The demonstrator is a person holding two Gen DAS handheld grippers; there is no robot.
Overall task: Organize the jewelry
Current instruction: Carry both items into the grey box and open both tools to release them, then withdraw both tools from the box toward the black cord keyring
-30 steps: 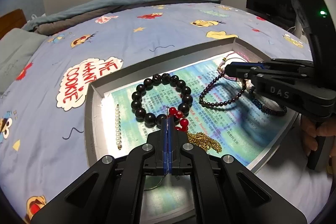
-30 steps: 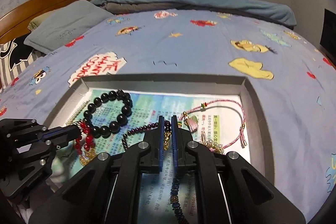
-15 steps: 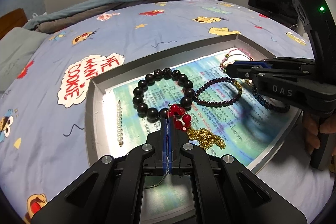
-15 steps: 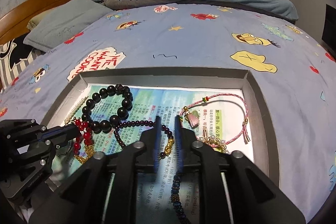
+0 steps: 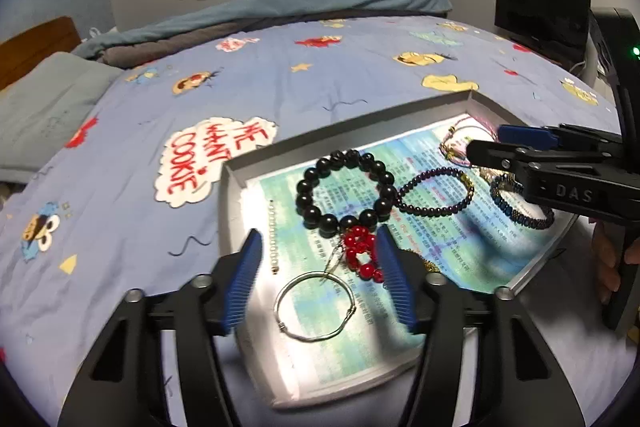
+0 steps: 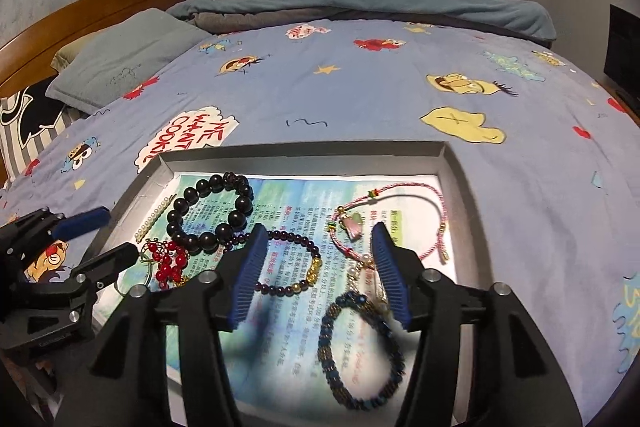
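You are between picks: both claws stand wide and hold nothing. Your left gripper [image 5: 318,275] hovers low over the near left end of the tray [image 5: 344,131], its jaws on either side of the red beads [image 5: 362,253] and the wire hoop [image 5: 316,307]. Your right gripper [image 6: 320,267] hangs over the near right part, jaws on either side of the purple bracelet [image 6: 294,263] and the blue bracelet [image 6: 360,351].

The next move, as I judge it, is to choose one piece and lift it clear of its neighbours. The red beads touch the black bracelet [image 5: 346,193] and lie just beside a gold chain [image 6: 182,281], so you need a narrow, low pinch on one strand only, or you will drag the cluster.

The tray sits on the bed, lined with a printed sheet [image 6: 304,195]. In it also lie a pearl strand [image 5: 273,235] along the left wall and a pink cord [image 6: 400,219] at the far right. All the jewelry is in the tray.
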